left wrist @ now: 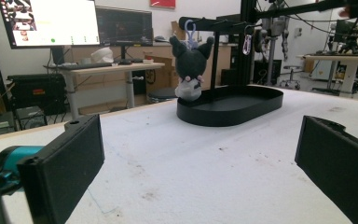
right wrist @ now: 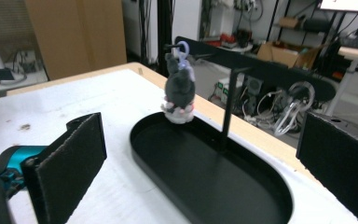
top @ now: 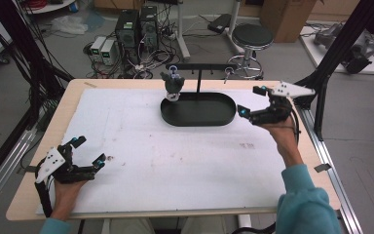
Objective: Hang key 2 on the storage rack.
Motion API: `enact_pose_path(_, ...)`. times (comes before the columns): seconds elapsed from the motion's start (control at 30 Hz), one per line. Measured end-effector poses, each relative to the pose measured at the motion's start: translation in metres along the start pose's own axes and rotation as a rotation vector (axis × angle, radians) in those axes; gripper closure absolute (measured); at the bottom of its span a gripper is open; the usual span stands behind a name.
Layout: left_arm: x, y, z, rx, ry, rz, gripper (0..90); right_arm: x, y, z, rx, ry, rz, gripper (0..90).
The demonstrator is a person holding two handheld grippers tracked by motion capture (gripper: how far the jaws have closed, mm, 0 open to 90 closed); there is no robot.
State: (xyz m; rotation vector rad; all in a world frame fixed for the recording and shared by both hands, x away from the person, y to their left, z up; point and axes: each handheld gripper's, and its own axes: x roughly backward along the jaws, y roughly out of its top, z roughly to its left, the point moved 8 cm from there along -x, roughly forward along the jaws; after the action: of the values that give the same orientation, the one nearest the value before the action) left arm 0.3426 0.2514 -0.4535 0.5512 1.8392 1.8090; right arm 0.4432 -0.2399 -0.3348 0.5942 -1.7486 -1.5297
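Dark grey plush keychain toy [right wrist: 179, 89] hangs by its lilac clip from the black T-bar stand [right wrist: 228, 109], over the oval black tray's [top: 198, 119] left end; untouched, so grab not started. Right gripper [top: 253, 101] near tray's right end, jaws wide, empty. Left gripper [top: 87, 152] well apart, wide open, empty. Silver carabiner [right wrist: 292, 114] on bar's other end; post stands between.

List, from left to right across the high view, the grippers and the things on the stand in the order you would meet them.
Left gripper → dark plush toy keychain hanging at the stand's left end → upright post of the stand → silver carabiner at the right end → right gripper.
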Motion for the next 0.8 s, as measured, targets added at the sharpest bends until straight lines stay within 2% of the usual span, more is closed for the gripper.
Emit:
enact_pose_path(0.2, 0.0, 0.0, 0.0, -0.007, -0.001, 0.003, 1.7, 0.021, -0.031, 0.017, -0.02, -0.04, -0.062, 0.6)
enact_pose_path(0.37, 0.0, 0.0, -0.001, -0.013, -0.002, 0.004, 1.7, 0.029, -0.065, 0.023, -0.068, -0.076, -0.088, 0.6)
enact_pose_path(0.57, 0.0, 0.0, -0.001, -0.018, 0.001, 0.002, 1.7, 0.032, -0.103, 0.037, -0.014, -0.144, -0.062, 0.6)
enact_pose_path(0.67, 0.0, 0.0, -0.001, -0.018, 0.002, 0.002, 1.7, 0.032, -0.115, 0.042, 0.003, -0.163, -0.075, 0.6)
enact_pose_path(0.8, 0.0, 0.0, -0.001, -0.017, 0.004, 0.0, 1.7, 0.033, -0.129, 0.046, 0.002, -0.19, -0.104, 0.6)
